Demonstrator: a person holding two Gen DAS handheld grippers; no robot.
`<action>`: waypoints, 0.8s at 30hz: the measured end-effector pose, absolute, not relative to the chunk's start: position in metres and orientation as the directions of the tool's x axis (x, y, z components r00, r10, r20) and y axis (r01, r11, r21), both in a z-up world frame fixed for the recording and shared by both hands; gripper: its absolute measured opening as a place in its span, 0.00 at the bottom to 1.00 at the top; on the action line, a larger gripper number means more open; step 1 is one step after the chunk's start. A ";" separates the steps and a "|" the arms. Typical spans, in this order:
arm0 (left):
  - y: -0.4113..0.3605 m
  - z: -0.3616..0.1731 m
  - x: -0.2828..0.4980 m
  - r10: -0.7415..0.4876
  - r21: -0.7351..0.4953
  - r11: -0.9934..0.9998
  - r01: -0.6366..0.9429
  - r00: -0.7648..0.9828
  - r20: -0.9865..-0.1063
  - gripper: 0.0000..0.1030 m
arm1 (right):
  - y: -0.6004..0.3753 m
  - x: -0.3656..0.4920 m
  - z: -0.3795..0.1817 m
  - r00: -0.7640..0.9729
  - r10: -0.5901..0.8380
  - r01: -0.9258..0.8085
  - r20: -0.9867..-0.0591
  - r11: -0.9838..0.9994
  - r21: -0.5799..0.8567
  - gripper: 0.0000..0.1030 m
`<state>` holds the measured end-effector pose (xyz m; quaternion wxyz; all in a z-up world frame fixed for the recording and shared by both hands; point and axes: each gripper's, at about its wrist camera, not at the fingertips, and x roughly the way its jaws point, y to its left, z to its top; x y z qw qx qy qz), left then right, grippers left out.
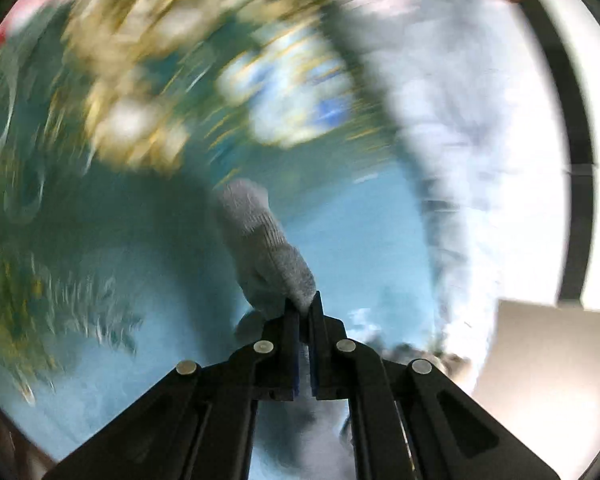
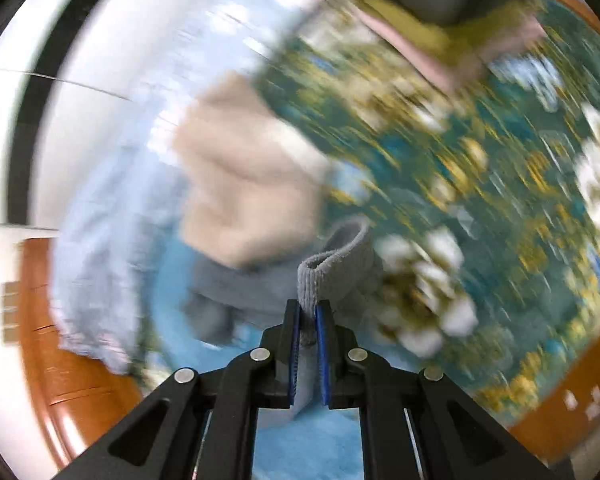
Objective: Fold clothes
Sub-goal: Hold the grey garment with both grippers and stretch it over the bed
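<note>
A grey knitted sock (image 1: 260,240) hangs above the table, and my left gripper (image 1: 303,304) is shut on one end of it. In the right wrist view my right gripper (image 2: 308,306) is shut on the ribbed cuff of a grey sock (image 2: 332,264), whose open mouth stands just above the fingertips. More grey knit (image 2: 228,288) trails off to the left under a beige cloth (image 2: 252,184). Both views are smeared by motion blur.
A teal floral tablecloth (image 2: 500,220) covers the table, with a light blue cloth (image 1: 360,240) lying under the grippers. A pale blue garment (image 2: 112,240) sits at the table's side. Folded grey, yellow and pink items (image 2: 440,12) are stacked at the far edge. Wooden floor (image 2: 60,380) shows beyond.
</note>
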<state>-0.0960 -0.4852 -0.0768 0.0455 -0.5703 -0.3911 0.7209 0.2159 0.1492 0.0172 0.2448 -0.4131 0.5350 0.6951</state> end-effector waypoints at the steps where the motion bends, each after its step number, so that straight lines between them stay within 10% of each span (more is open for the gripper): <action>1: -0.493 -0.068 -0.084 0.513 -0.628 -0.698 0.345 -0.370 -0.774 0.03 | 0.152 0.215 0.031 -0.568 -0.081 -0.759 -0.819 -0.335 0.559 0.09; 6: -0.532 -0.082 -0.018 0.487 -0.594 -0.741 0.314 -0.358 -0.797 0.03 | 0.152 0.251 0.035 -0.525 -0.007 -0.777 -0.851 -0.405 0.483 0.09; 13: -0.555 -0.188 0.039 0.260 -0.245 -0.824 0.511 -0.043 -0.965 0.03 | 0.139 0.304 -0.093 -0.116 -0.079 -0.941 -0.990 -0.310 0.135 0.08; 24: -0.577 -0.161 0.056 0.159 -0.146 -0.802 0.579 -0.029 -0.987 0.15 | 0.163 0.326 -0.071 -0.216 -0.033 -0.954 -0.976 -0.206 0.218 0.11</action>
